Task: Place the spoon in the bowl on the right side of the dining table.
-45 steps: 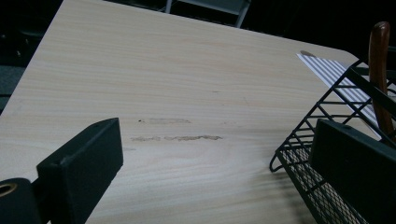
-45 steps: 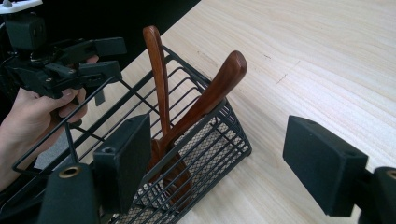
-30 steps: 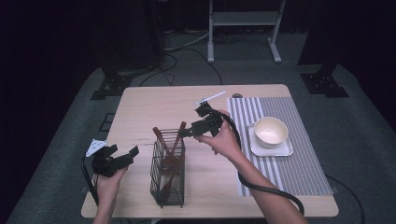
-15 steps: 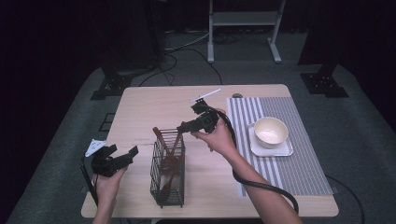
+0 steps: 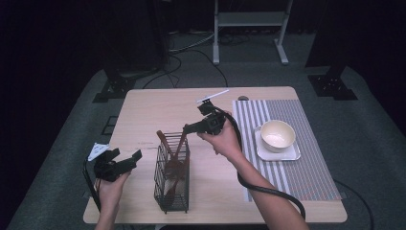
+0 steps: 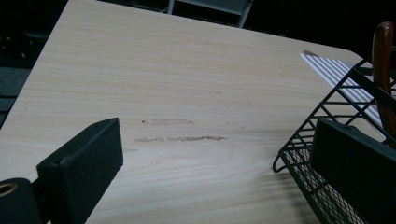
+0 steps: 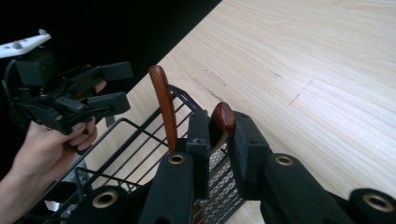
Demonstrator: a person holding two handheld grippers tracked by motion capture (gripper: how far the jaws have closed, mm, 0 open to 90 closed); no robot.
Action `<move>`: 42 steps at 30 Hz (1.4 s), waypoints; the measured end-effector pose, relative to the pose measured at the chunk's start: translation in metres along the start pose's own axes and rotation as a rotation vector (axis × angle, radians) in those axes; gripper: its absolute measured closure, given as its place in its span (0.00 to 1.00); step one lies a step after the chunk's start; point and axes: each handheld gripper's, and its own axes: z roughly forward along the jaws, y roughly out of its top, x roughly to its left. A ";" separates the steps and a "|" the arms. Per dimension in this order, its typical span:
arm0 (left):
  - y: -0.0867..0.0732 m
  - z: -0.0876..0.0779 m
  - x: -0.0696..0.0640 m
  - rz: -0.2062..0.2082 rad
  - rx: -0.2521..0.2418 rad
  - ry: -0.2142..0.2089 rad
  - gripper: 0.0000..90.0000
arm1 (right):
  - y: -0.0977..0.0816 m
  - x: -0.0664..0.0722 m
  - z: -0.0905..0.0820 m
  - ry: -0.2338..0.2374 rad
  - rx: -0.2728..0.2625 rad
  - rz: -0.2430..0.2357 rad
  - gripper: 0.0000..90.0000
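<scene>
left claw (image 5: 125, 160): jaws apart, hovering | right claw (image 7: 218, 128): jaws just closed, gripping

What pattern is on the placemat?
Grey and white stripes on the placemat, best in the high view.

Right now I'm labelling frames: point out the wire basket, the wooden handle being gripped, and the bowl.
wire basket (image 5: 171, 194), high view, front mesh wall.
wooden handle (image 7: 223, 116), right gripper view, rounded top end between the jaws.
bowl (image 5: 277, 133), high view, inside near the rim.
</scene>
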 end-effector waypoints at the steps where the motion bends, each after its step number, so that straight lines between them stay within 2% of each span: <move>1: 0.000 0.000 0.000 -0.001 0.000 0.000 0.02 | 0.000 0.000 -0.001 0.005 -0.002 0.000 0.88; 4: 0.000 0.000 0.000 -0.001 0.001 0.001 0.02 | 0.000 0.000 -0.006 0.041 -0.013 0.012 0.91; 11: 0.000 0.000 0.000 0.003 -0.001 0.006 0.02 | 0.000 0.005 -0.018 0.063 -0.027 0.009 0.93; 30: 0.000 0.000 0.000 0.001 0.000 0.008 0.02 | 0.008 0.004 -0.064 0.060 -0.126 0.049 0.93; 42: 0.000 0.000 0.000 0.001 0.001 0.007 0.02 | 0.012 0.001 -0.084 0.054 -0.171 0.074 0.93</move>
